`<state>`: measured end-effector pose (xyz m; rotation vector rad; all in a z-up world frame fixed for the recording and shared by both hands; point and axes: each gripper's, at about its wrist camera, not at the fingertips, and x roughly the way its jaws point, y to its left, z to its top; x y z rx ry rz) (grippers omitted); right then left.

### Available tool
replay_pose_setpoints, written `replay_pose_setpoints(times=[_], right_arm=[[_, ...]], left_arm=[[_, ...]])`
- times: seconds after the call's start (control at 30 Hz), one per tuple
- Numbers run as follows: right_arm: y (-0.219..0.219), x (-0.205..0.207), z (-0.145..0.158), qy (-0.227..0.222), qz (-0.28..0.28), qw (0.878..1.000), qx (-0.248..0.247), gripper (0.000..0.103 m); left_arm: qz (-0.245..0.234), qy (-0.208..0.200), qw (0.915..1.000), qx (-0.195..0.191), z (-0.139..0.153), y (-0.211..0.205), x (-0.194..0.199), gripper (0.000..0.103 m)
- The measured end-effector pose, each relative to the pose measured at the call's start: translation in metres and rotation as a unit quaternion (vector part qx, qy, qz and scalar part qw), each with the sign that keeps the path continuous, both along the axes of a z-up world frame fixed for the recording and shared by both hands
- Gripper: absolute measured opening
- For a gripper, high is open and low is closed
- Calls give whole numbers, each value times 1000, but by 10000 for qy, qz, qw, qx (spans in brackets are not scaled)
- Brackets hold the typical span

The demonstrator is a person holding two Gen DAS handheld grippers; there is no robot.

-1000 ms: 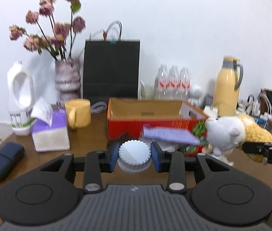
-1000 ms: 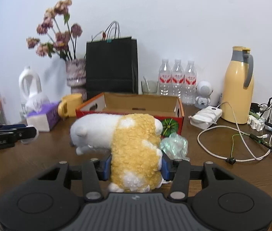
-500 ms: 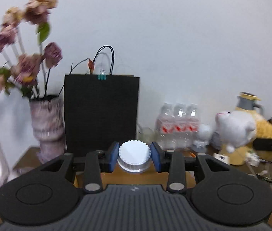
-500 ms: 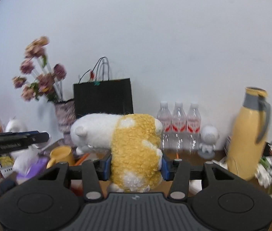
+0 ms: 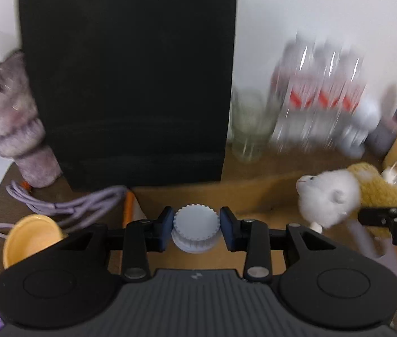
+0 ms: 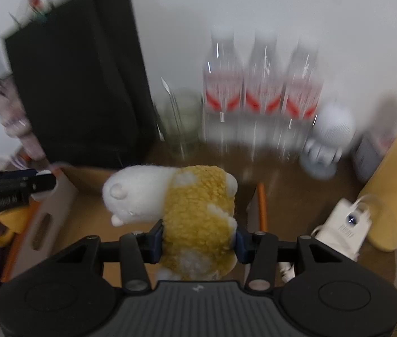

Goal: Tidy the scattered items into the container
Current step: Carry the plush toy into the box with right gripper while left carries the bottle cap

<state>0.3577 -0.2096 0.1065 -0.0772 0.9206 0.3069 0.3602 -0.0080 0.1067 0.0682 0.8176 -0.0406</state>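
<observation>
My left gripper (image 5: 197, 229) is shut on a white ribbed jar (image 5: 195, 231) and holds it over the open cardboard box (image 5: 254, 196). My right gripper (image 6: 197, 241) is shut on a yellow and white plush toy (image 6: 187, 205) and holds it over the same box (image 6: 86, 224). The plush also shows at the right of the left wrist view (image 5: 339, 196), with the right gripper's body behind it. The left gripper's tip shows at the left of the right wrist view (image 6: 10, 188). Both views are blurred.
Behind the box stand a black paper bag (image 5: 128, 84), a glass (image 5: 249, 129), three water bottles (image 6: 260, 90) and a small white robot figure (image 6: 327, 140). A yellow mug (image 5: 29, 238) and a vase (image 5: 15, 126) are left. A yellow jug (image 6: 395, 191) and a white charger (image 6: 344, 227) are right.
Both grippers have moved forward and tipped down over the box, each still holding its item. The bag and bottles now loom much closer.
</observation>
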Motion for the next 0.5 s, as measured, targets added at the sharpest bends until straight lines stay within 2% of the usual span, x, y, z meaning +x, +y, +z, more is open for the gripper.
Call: replay_pose_setpoints(times=[0.1, 0.23, 0.37, 0.5], right_arm=[[9, 18, -29, 276, -104, 9989, -356, 46], [15, 34, -57, 658, -192, 9962, -540, 47], [17, 43, -73, 695, -249, 9948, -706, 49], [22, 48, -77, 599, -200, 9947, -812, 53]], left_arm=[[-30, 397, 9985, 383, -33, -9, 19, 37], [-42, 683, 9970, 353, -54, -9, 28, 37], [-29, 855, 9949, 542, -67, -6, 32, 37], [-1, 904, 9944, 548, -71, -1, 34, 39]])
